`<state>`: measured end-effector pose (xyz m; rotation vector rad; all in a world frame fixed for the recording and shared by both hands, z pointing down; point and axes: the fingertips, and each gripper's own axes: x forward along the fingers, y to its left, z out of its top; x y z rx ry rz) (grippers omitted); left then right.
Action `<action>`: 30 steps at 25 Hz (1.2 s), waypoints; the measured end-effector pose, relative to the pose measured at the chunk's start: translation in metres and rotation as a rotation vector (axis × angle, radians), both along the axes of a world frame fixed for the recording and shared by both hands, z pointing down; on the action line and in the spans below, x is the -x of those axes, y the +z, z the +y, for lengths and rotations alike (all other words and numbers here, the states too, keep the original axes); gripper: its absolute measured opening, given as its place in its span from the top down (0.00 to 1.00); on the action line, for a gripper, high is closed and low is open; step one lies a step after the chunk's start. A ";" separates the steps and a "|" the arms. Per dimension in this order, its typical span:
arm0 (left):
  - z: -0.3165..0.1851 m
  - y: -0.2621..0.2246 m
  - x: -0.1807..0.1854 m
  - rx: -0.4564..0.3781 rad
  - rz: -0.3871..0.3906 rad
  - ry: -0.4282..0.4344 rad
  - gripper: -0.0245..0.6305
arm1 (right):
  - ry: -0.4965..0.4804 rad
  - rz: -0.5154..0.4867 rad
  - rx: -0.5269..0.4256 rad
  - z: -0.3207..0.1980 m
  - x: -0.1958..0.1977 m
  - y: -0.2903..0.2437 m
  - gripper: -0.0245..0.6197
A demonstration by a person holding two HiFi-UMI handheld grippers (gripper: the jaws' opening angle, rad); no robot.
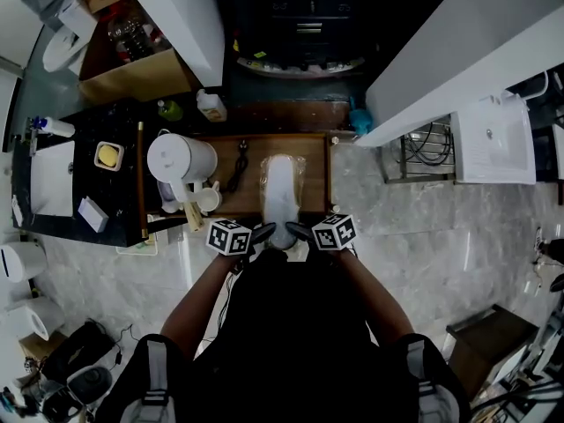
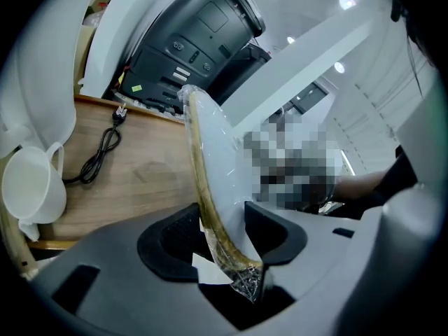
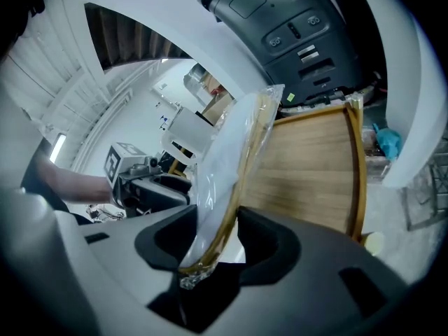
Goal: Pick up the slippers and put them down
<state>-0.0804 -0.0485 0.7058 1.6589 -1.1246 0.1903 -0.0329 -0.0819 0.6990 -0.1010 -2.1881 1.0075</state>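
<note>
At the centre of the head view, the slippers (image 1: 280,196), a white pair wrapped in clear plastic, lay lengthwise over the wooden tabletop (image 1: 313,174), with their near end at its front edge. The left gripper (image 1: 261,233) and the right gripper (image 1: 300,231) met at that near end, one from each side.

In the left gripper view the jaws stood fairly narrow and pressed on the wrapped heel end of the slippers (image 2: 213,159), the crinkled plastic bunched just below the pads. In the right gripper view the jaws clamped the same end from the other side, with the slippers (image 3: 227,166) running up and away over the wood. Both grips looked firm.

A cable (image 1: 238,173), a kettle (image 1: 181,159) and a cup (image 1: 209,199) sat to the left of the slippers, apart from them.

Judged from this, the pick-up was done: the pair was held at one end by both grippers, and it appeared tilted, near end raised. Whether the far end touched the tabletop could not be told. What was left was the put-down: bringing the near end onto the wood so the pair lay flat, then opening both sets of jaws and drawing the grippers clear of the wrapping
</note>
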 end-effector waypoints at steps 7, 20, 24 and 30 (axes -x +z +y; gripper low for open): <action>-0.012 0.015 0.002 0.026 -0.005 0.019 0.65 | 0.006 0.024 0.019 -0.011 0.002 0.015 0.68; -0.038 0.042 0.015 0.072 -0.012 0.000 0.65 | -0.010 0.078 0.048 -0.036 0.015 0.047 0.68; -0.044 0.055 0.017 0.107 -0.039 0.015 0.65 | 0.001 0.110 0.051 -0.041 0.017 0.062 0.68; -0.050 0.078 0.020 0.152 -0.044 0.013 0.65 | 0.026 0.158 0.065 -0.045 0.019 0.085 0.68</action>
